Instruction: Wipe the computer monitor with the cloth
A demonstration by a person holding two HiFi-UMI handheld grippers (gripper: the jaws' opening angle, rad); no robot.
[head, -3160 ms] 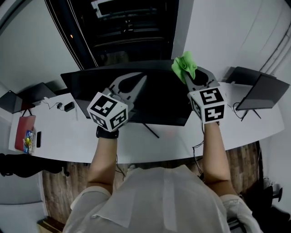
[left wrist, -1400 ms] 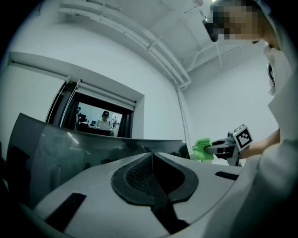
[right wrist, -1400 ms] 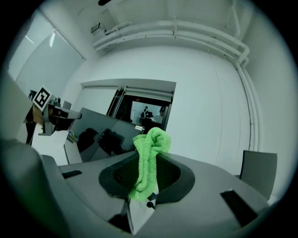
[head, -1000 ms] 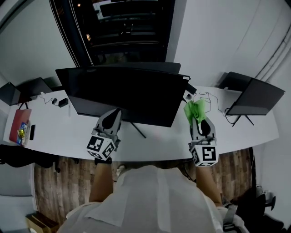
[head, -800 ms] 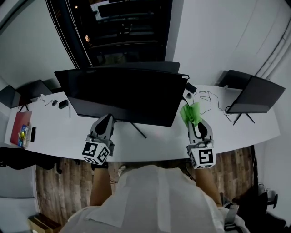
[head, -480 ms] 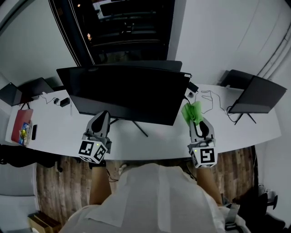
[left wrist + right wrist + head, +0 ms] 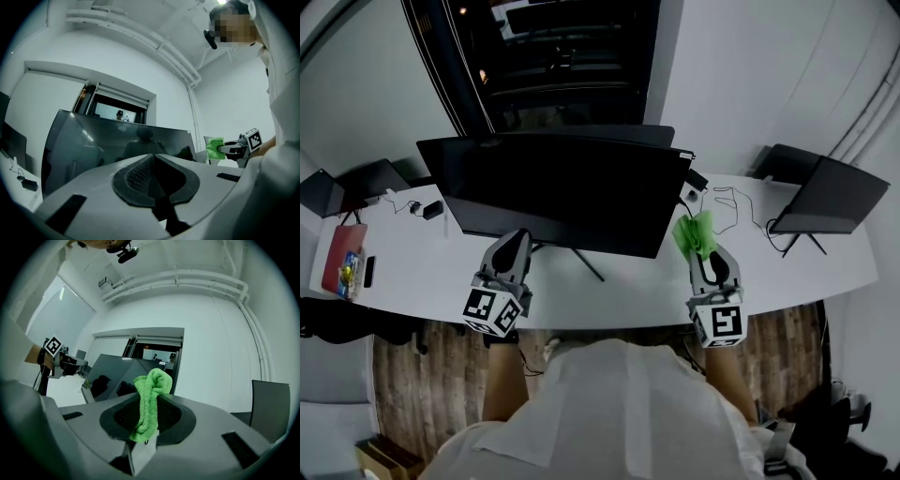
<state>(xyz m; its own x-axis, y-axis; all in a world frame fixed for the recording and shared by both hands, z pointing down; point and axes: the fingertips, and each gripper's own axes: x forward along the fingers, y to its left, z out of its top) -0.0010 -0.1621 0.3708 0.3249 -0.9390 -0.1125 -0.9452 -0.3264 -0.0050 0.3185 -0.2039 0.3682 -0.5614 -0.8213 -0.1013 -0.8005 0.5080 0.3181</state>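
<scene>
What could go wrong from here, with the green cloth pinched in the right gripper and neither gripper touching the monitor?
1. The cloth is a small bunched wad in the right gripper; its hard jaw tips might scrape the monitor.
2. The monitor's thin stand legs may let it shift under pressure; the shut, empty left gripper is not bracing it.
3. Cables lie near the monitor's right edge and could snag.

Desk front strip is seen bare before the monitor, crossed by the stand leg; cables are strewn at right
</scene>
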